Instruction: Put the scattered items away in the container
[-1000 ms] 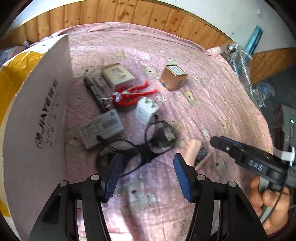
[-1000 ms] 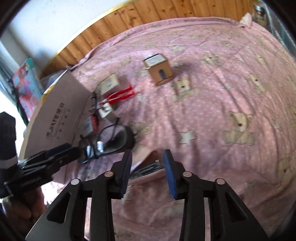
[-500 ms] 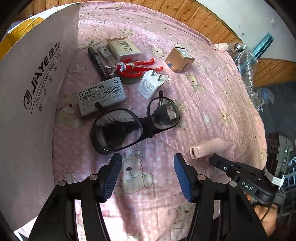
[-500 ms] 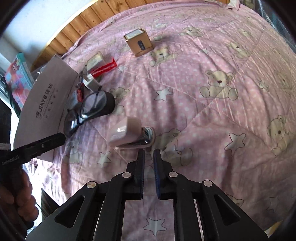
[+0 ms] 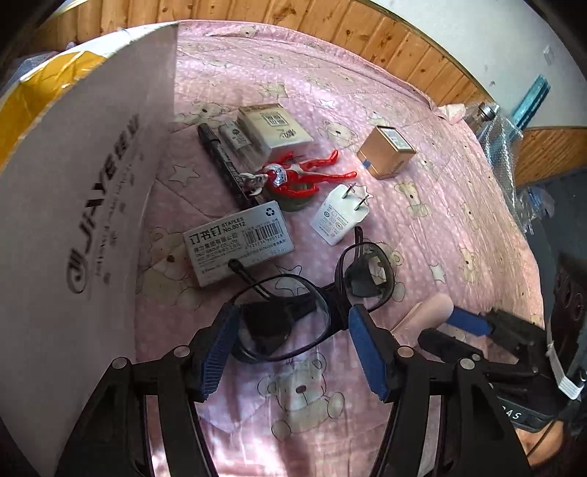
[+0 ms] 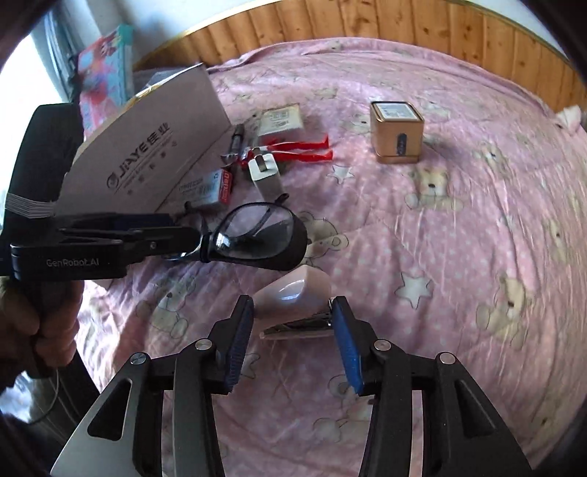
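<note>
Black-framed glasses (image 5: 293,319) lie on the pink bedspread, one lens between the fingertips of my open left gripper (image 5: 293,352). In the right wrist view the left gripper (image 6: 146,235) reaches the glasses (image 6: 256,235) from the left. A pink stapler (image 6: 293,297) lies between the tips of my open right gripper (image 6: 291,345); the stapler (image 5: 425,315) rests on the bed. The cardboard box (image 5: 73,220) stands at the left, its inside hidden. Scattered beyond are a staples box (image 5: 238,242), white charger (image 5: 339,216), red toy figure (image 5: 304,172) and gold box (image 5: 387,152).
A beige packet (image 5: 273,128) and a black pen (image 5: 223,165) lie near the cardboard box's wall. Wooden panelling (image 6: 367,22) runs behind the bed. A colourful book (image 6: 106,66) leans at the far left. A person's hand (image 6: 36,323) holds the left gripper's handle.
My left gripper moved forward until its fingers flank a lens of the glasses. My right gripper went from almost shut to open and now straddles the pink stapler.
</note>
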Available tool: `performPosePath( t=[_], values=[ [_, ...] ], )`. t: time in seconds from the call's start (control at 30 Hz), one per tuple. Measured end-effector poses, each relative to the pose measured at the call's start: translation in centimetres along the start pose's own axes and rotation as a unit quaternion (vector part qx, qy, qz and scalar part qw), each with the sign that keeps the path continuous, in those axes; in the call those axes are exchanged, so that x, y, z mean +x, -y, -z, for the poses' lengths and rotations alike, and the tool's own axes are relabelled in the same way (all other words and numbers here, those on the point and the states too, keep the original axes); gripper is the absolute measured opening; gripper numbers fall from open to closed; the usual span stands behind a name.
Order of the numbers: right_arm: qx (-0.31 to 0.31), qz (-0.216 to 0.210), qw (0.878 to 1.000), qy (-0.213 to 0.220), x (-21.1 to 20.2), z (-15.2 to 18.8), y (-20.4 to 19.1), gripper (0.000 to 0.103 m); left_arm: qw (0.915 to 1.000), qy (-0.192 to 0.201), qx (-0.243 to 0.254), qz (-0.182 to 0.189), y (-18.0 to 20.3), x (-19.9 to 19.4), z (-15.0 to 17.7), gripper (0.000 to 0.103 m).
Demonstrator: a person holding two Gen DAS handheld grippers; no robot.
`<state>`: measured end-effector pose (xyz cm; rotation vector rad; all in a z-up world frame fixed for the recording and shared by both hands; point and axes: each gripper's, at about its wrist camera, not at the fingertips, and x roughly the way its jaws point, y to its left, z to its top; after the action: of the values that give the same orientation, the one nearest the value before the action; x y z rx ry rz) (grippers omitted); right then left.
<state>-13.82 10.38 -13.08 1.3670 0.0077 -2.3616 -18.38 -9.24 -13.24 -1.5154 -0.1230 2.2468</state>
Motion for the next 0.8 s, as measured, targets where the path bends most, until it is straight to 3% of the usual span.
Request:
performPosePath(
  t=[0.03,0.1,0.2,0.27,0.33,0.47,0.53,0.6,0.67,0.8],
  values=[
    [-0.008,0.011,1.000,0.001,-0.2,-0.2,0.4,0.040,0.9998,0.013,0.014,-0.003,0.1,0.0,0.0,0.067],
    [0.006,0.033,0.999,-0.003,-0.6,-0.3,1.9,0.040,0.9995,0.007,0.030,0.008,0.7,0.2,0.1,0.069],
    [0.063,0.049,0.997,-0.006,-1.0,0.4,4.0,0.040,0.9942,-0.028,-0.004,0.104,1.5,-0.3,0.3,0.067],
    [0.097,0.081,0.992,-0.010,-1.2,1.1,4.6,0.041,0.9922,-0.044,0.005,0.116,2.5,-0.7,0.7,0.067],
    [0.164,0.053,0.985,0.002,-1.9,2.0,5.6,0.042,0.9946,-0.027,0.028,0.096,2.8,-1.6,0.8,0.067],
    [0.253,-0.027,0.967,0.019,-1.9,2.6,5.6,0.047,0.9950,0.038,0.091,-0.015,1.8,-2.3,-0.2,0.068],
    [0.262,-0.038,0.964,0.013,-0.7,2.1,4.7,0.049,0.9944,0.023,0.091,-0.049,0.8,-0.9,-0.4,0.068],
    [0.257,-0.026,0.966,0.007,0.6,1.4,3.8,0.049,0.9968,0.004,0.077,-0.022,0.6,-0.1,0.0,0.068],
    [0.246,-0.005,0.969,0.000,1.1,1.0,3.9,0.045,0.9978,-0.012,0.058,0.031,1.1,0.3,1.1,0.069],
    [0.230,0.071,0.971,0.000,-0.5,0.7,5.9,0.044,0.9896,-0.043,0.059,0.124,3.3,-0.3,3.1,0.068]
  ],
)
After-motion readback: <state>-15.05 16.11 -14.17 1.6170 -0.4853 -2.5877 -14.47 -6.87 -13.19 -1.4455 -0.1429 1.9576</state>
